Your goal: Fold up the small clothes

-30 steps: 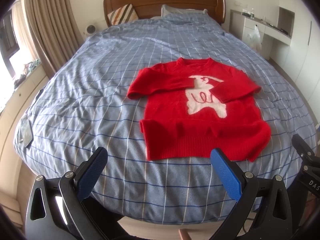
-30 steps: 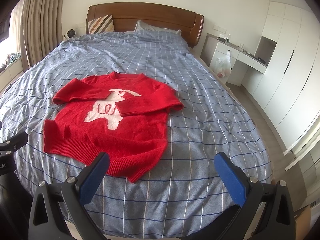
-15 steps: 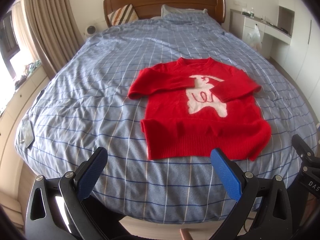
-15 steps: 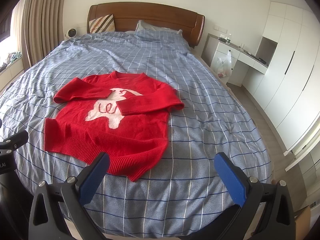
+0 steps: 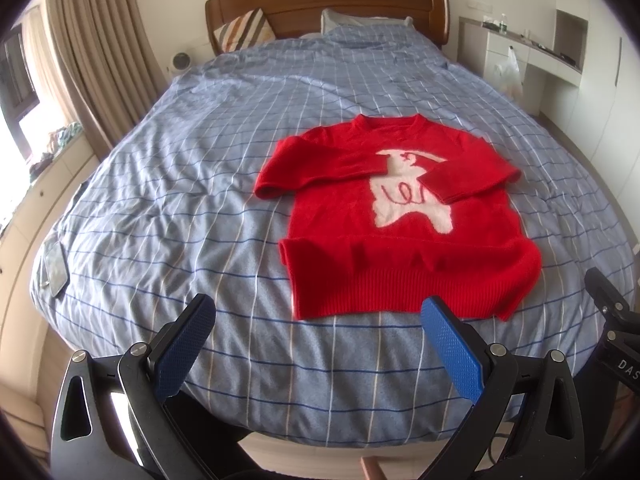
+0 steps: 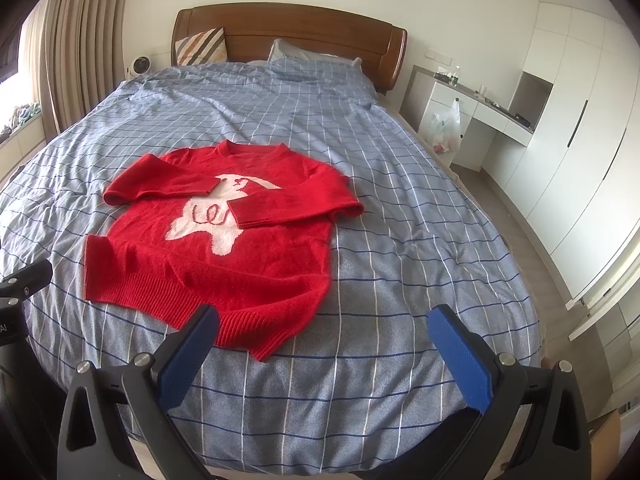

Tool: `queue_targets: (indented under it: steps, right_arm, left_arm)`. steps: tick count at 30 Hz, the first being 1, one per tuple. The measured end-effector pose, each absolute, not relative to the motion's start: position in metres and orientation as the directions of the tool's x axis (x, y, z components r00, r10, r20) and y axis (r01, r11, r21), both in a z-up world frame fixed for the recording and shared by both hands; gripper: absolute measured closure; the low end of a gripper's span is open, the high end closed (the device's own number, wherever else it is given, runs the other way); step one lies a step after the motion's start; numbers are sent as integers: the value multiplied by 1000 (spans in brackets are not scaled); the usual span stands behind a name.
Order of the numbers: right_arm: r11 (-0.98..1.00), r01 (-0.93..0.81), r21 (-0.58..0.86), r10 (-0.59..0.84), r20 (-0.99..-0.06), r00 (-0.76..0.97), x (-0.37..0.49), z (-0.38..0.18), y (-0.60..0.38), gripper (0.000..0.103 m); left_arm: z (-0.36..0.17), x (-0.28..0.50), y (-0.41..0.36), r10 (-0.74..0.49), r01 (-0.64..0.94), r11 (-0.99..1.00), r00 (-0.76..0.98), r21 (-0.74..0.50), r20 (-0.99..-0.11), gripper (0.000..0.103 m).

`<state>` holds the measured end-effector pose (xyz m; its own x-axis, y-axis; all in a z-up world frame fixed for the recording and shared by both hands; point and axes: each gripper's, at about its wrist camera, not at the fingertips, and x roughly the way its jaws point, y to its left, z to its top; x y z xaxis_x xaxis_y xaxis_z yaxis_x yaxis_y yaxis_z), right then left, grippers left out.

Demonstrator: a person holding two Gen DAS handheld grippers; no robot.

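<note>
A small red sweater (image 5: 404, 248) with a white animal on the chest lies flat on the blue checked bedspread (image 5: 200, 184), both sleeves folded across the front. It also shows in the right wrist view (image 6: 224, 264). My left gripper (image 5: 318, 316) is open and empty, above the bed's near edge, just short of the sweater's hem. My right gripper (image 6: 326, 328) is open and empty, near the hem's right corner. The right gripper's body shows at the right edge of the left wrist view (image 5: 612, 320).
A dark phone (image 5: 54, 268) lies near the bed's left edge. A wooden headboard (image 5: 328, 4) with pillows stands at the far end. Curtains (image 5: 100, 60) hang on the left. A white desk (image 6: 480, 120) and wardrobes (image 6: 580, 140) stand on the right.
Both grippers have drifted very slightly; the sweater sits a touch lower and to the right in both views. Nothing was grasped or let go.
</note>
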<state>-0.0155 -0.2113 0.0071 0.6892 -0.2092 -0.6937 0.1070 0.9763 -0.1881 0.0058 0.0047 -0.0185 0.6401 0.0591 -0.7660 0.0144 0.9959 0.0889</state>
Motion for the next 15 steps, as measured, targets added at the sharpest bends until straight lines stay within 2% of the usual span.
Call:
queue_targets:
  steps: [15]
  right_arm:
    - [975, 101, -196, -211, -698, 685, -13, 6, -214, 0]
  left_arm:
    - [-21, 6, 3, 62, 12, 996, 634, 90, -771, 0]
